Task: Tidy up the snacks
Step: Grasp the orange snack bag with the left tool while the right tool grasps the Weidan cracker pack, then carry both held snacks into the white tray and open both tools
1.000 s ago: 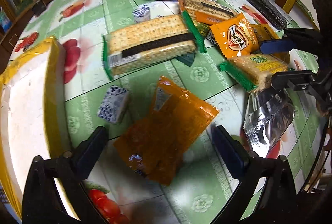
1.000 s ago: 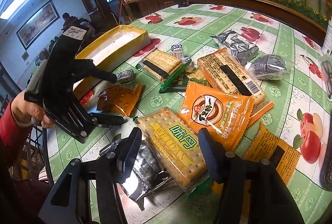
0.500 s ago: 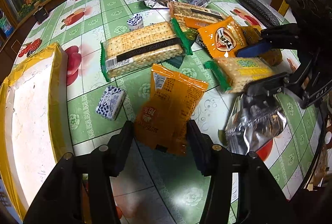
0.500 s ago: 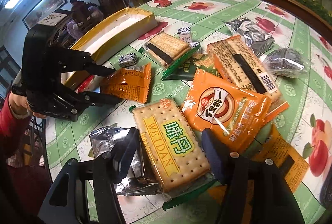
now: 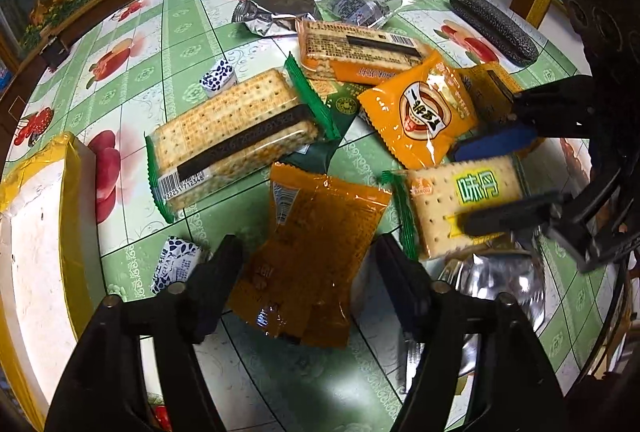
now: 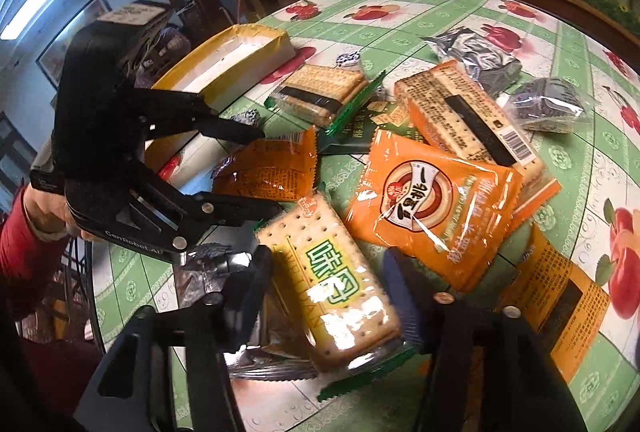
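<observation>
While the left gripper (image 5: 310, 260) pinches a brown-orange packet (image 5: 308, 256), jaws easing apart, it hangs tilted above the table (image 5: 180, 32). Right gripper (image 6: 328, 292) closing on the green-labelled cracker pack (image 6: 332, 280), pads touching its sides.

Bright overhead glare, fisheye-bent edges, lower right perhaps motion-blurred.

Snack packets (image 5: 420, 116) strewn across tablecloth (image 5: 180, 32)
</observation>
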A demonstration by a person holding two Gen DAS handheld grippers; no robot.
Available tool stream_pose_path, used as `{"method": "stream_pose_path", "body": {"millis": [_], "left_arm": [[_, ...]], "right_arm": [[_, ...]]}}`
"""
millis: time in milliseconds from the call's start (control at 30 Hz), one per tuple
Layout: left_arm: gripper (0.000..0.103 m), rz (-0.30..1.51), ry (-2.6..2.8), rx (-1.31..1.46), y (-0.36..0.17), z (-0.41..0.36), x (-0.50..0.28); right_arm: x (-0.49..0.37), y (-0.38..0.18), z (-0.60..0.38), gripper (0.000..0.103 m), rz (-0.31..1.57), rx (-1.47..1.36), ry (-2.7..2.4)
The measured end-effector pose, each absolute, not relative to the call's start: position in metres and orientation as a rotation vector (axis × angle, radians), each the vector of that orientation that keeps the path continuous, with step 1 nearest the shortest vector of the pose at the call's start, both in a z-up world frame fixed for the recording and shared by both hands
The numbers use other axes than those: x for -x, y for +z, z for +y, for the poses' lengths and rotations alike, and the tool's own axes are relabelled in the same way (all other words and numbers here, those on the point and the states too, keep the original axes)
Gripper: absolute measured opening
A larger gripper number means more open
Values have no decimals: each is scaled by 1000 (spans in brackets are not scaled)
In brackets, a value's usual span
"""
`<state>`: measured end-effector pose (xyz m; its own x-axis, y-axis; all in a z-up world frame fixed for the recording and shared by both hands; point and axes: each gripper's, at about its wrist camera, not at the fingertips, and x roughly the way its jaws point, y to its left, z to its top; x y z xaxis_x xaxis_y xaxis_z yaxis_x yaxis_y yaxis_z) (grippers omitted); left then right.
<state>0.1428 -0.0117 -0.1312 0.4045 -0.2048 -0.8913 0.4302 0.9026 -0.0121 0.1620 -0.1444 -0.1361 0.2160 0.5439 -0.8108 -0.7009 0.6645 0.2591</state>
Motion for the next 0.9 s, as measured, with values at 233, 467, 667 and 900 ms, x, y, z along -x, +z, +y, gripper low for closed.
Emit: {"method": "stream_pose_path", "body": {"millis": [233,467,667,900], "left_arm": [[38,1054,-370,-214,-130,-9,-129],[38,1048,-351,-182,-131,-2,-109],[36,1029,-310,-123,-127,10,-99],[34,943,-260,-65,-103,21,-83]], "right_arm": [[-155,-133,-142,59,1032,220,834],[-140,-144,-124,72,1014,375,794],[-136,-140,-124,47,975,397,712],[-117,-102,-125,47,855,317,705]]}}
